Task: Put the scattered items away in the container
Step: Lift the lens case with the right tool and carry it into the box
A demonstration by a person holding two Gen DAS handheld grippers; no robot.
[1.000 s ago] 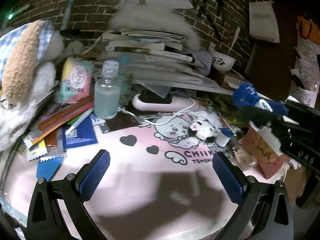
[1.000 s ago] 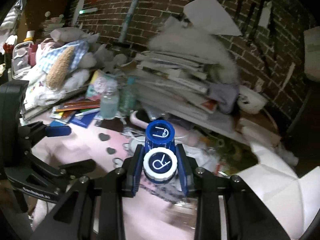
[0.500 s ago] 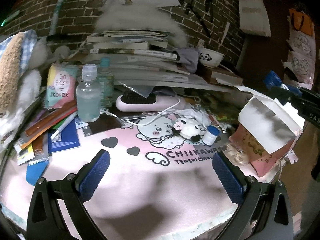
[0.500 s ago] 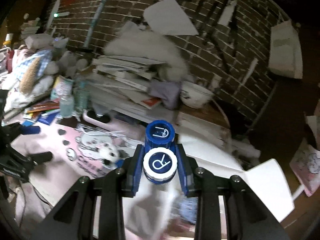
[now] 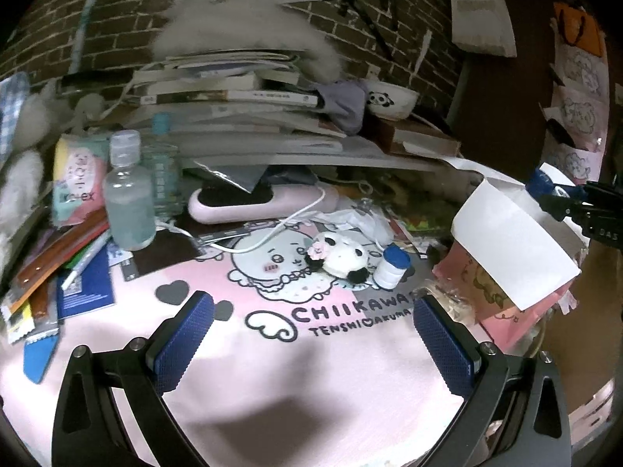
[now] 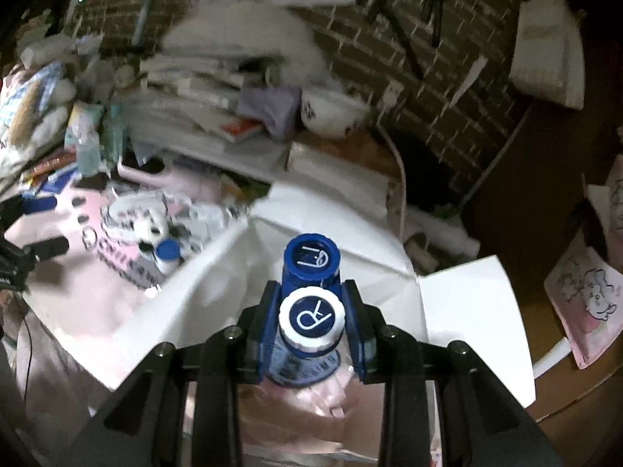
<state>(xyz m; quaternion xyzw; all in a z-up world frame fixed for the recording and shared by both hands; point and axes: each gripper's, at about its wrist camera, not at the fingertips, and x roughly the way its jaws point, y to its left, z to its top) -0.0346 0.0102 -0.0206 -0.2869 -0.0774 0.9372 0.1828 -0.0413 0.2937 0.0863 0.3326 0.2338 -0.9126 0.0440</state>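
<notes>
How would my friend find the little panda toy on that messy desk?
Start at the pink Chiikawa desk mat with its big white cartoon character. On that character's right side lies the small black-and-white panda plush, beside a little white bottle with a blue cap. It is the only fuzzy toy on the mat, and it wears a pink flower.

pink mat (image 5: 272, 346): CHIIKAWA | lens case (image 6: 311, 292) caps: L, R

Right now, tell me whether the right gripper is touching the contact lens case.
Touching: the right wrist view shows the right gripper clamped on both sides of the contact lens case.
</notes>
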